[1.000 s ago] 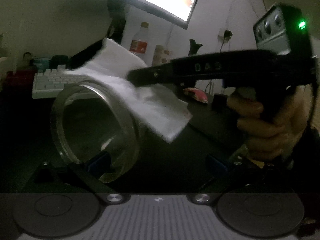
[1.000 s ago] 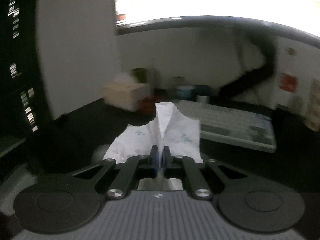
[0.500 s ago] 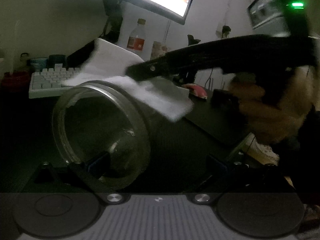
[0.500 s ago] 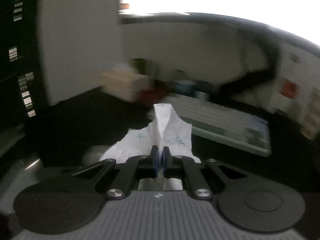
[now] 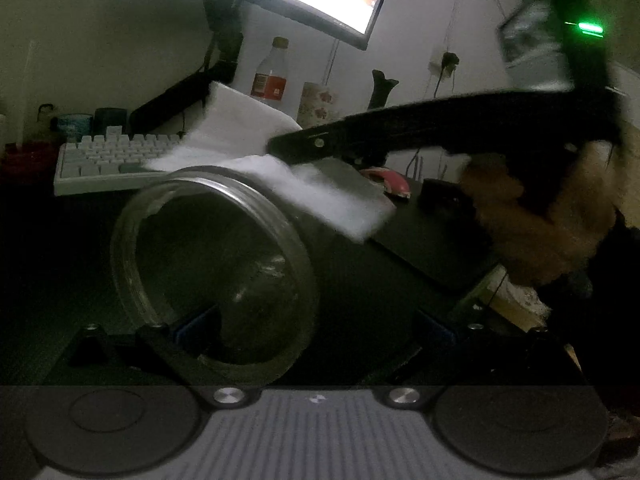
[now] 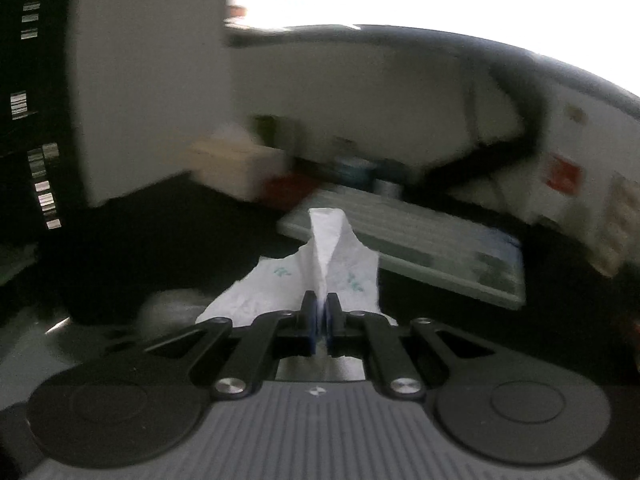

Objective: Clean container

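Left gripper (image 5: 316, 320) clamped on a glass jar (image 5: 212, 276), which lies on its side, mouth toward the camera, filling the frame from 6 to 9 o'clock. Right gripper (image 6: 320, 312), jaws together on a white tissue (image 6: 320, 272), reaches in from 3 o'clock in the left view; the tissue drapes over the jar's upper wall at about 12 o'clock. A hand (image 5: 536, 224) grips the right tool; keyboard (image 5: 108, 160) at 10 o'clock, bottle (image 5: 272, 76) at 12.

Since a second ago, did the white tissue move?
Yes. The tissue slid up onto the top of the glass jar, toward the keyboard.
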A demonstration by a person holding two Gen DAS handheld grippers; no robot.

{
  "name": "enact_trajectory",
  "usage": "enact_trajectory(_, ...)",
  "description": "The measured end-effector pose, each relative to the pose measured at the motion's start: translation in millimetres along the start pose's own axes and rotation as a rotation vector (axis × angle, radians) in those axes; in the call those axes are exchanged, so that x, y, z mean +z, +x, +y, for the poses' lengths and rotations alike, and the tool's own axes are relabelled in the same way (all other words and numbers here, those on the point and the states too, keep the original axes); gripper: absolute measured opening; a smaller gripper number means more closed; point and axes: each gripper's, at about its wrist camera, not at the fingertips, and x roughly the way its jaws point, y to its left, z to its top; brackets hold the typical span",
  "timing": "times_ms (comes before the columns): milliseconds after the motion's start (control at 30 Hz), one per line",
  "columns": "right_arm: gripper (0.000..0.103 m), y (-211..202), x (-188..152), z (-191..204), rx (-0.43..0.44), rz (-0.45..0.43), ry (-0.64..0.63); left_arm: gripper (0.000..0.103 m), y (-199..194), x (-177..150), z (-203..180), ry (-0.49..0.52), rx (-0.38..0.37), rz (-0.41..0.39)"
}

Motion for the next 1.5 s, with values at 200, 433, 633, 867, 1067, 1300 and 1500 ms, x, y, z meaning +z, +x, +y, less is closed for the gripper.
enact_trajectory(200,0.006,-8.7,-11.9,6.8,0.004,-0.042,-0.025,0.103,-1.7,-0.4,0.1,-0.006,0.000,0.001)
enact_trajectory(433,0.006,-3.6,-15.2,-12.4,-0.012,-0.055,0.044,0.103,2.1,0.7,-0.5,0.007,0.013,-0.005)
enact_trajectory(633,0.006,-5.1,-23.5,10.7,0.037,-0.137,-0.043,0.103,1.1,0.7,1.8,0.007,0.004,-0.012)
enact_trajectory(867,0.008,1.8,-30.4,-18.6,-0.079,-0.156,0.147,0.102,3.4,0.3,5.9,-0.003,0.019,-0.044)
enact_trajectory(1067,0.005,-11.9,-44.9,-30.6,-0.160,-0.206,0.256,0.033,5.6,-2.3,10.7,-0.031,-0.015,-0.125)
enact_trajectory(1300,0.005,-47.3,-59.5,-66.0,-0.249,-0.279,0.460,0.010,9.6,-3.4,38.0,-0.304,-0.170,-0.218)
enact_trajectory(1500,0.005,-65.1,-60.0,-58.7,-0.198,-0.296,0.446,0.010,-0.3,2.0,46.4,-0.431,-0.416,-0.243)
